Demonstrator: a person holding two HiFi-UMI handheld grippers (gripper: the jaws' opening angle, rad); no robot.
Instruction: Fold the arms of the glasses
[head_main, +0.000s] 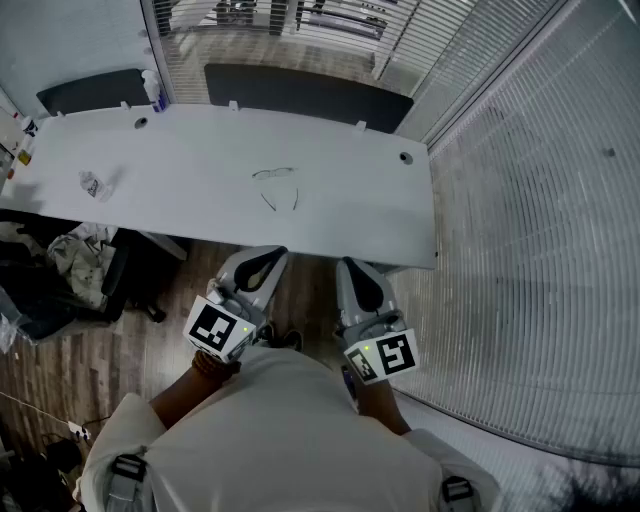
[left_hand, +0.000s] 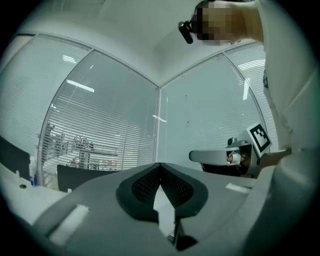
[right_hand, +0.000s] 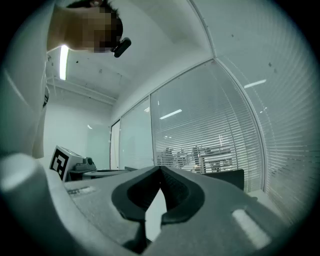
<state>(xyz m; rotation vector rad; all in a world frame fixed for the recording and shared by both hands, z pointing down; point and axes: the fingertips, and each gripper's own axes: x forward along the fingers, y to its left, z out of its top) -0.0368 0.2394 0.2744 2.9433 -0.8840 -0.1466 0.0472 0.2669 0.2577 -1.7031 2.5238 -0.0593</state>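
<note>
White laminate covers the long flat table (head_main: 330, 215) in the head view. Thin wire-framed glasses (head_main: 275, 172) lie near its middle, with both arms unfolded and pointing to 6 o'clock, toward the person. A small crumpled piece of clear plastic (head_main: 92, 184) lies at 9 o'clock from the glasses, well apart from them. The grey left gripper (head_main: 266, 258) and the grey right gripper (head_main: 360, 272) are held side by side at 6 o'clock from the glasses. They are just short of the near table edge, well apart from the glasses, and touch nothing.

In the left gripper view, the two jaws stand fully together with nothing between them. The right gripper shows at 3 o'clock, and slatted glass walls (left_hand: 100, 125) stand behind.

In the right gripper view, the jaws are pressed together as well and hold nothing. The left gripper shows at 9 o'clock.
</note>
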